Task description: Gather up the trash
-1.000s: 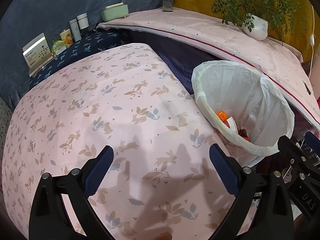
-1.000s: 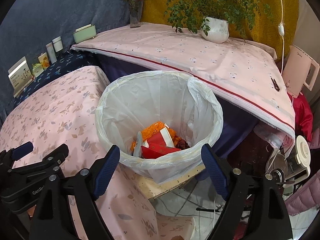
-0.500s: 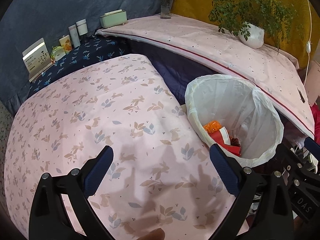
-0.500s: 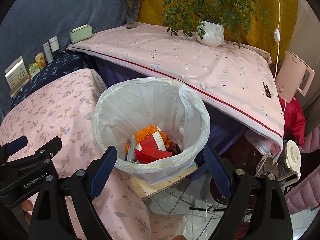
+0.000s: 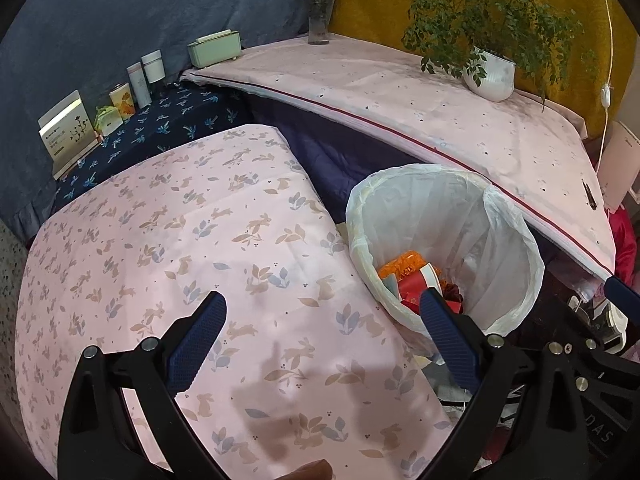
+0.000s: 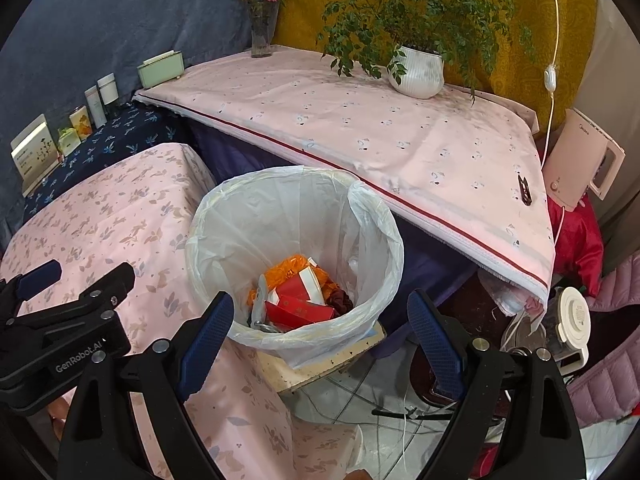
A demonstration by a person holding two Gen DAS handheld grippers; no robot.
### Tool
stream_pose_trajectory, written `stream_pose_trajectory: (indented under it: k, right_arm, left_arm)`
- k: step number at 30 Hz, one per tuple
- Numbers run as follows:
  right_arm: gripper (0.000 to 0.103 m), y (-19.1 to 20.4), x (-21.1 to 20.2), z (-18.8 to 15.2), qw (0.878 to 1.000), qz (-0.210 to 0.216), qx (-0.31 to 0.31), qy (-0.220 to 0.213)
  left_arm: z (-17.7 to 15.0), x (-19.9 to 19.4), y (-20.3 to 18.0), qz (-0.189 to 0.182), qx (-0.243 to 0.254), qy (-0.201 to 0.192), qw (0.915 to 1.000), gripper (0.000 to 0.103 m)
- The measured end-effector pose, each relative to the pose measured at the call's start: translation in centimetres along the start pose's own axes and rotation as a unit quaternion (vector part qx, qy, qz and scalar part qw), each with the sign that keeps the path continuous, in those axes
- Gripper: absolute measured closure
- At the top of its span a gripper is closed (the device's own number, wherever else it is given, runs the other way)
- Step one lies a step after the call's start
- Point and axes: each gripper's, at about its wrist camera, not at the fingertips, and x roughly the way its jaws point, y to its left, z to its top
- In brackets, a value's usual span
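White plastic lines the trash bin [image 6: 294, 240], which stands at the centre of the right wrist view and at the right of centre in the left wrist view, just beside the pink rabbit-print cloth [image 5: 180, 260]. Red and orange trash [image 6: 298, 294] lies at the bottom of the bin. The right gripper [image 6: 320, 332] hangs above the bin's near rim at the lower middle of the frame, its blue pads spread wide with nothing between them. The left gripper [image 5: 322, 334] sits low in its own frame over the cloth, jaws equally wide and empty. At the upper right, a potted plant [image 6: 416, 68] stands on a pink-covered table [image 6: 360, 128]
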Motion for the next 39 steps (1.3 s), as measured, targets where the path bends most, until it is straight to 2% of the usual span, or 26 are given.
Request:
stream_pose_trajectory:
  k: [4,12,39]
  right_arm:
    - [0.018,0.1,-0.5,0.3,1.0,-0.004,-0.008,0.001]
    - [0.018,0.2,-0.9,0.5,1.0,0.003,-0.006,0.003]
    - [0.018,-0.5,-0.9,0.2,1.0,-0.015,-0.004,0.004]
  left_arm:
    - [0.2,0.0,-0.1,-0.003,-0.002,0.009,1.0,0.01]
    - [0.5,-0.6,-0.4,0.004,0.003,0.004,1.0,0.01]
    - [0.4,-1.4,-0.6,0.011,0.005,0.007,0.9999,0.01]
